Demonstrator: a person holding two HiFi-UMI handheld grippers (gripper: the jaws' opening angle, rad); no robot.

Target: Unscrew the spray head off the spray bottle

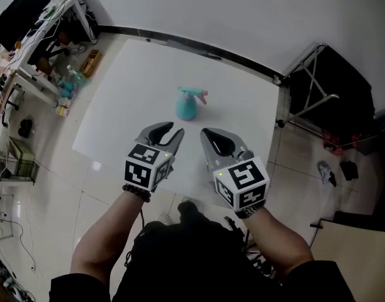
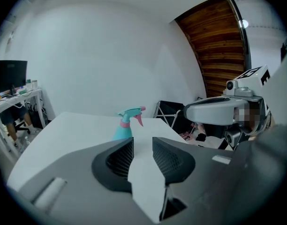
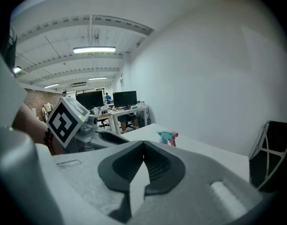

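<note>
Approach step. Spray bottle (image 1: 187,109) upright mid table (image 1: 129,106), well ahead of both grippers; spray head (image 1: 192,93) on, untouched. Left gripper (image 1: 170,134) fingers narrowly apart, empty. Right gripper (image 1: 208,136) fingers closed, empty. Next, likely: one clamps bottle body, other opens, grips head, twists.

From my left gripper (image 1: 172,134) and right gripper (image 1: 206,134) at the near edge, bare white table (image 1: 117,106) runs straight ahead to the spray bottle (image 1: 187,106), the only thing standing on it, with open surface on both its sides and behind it. The wall (image 1: 243,17) closes off the far edge. A black folding rack (image 1: 331,87) stands just off the table's right side, and a cluttered desk (image 1: 48,36) stands near its far left corner.
</note>
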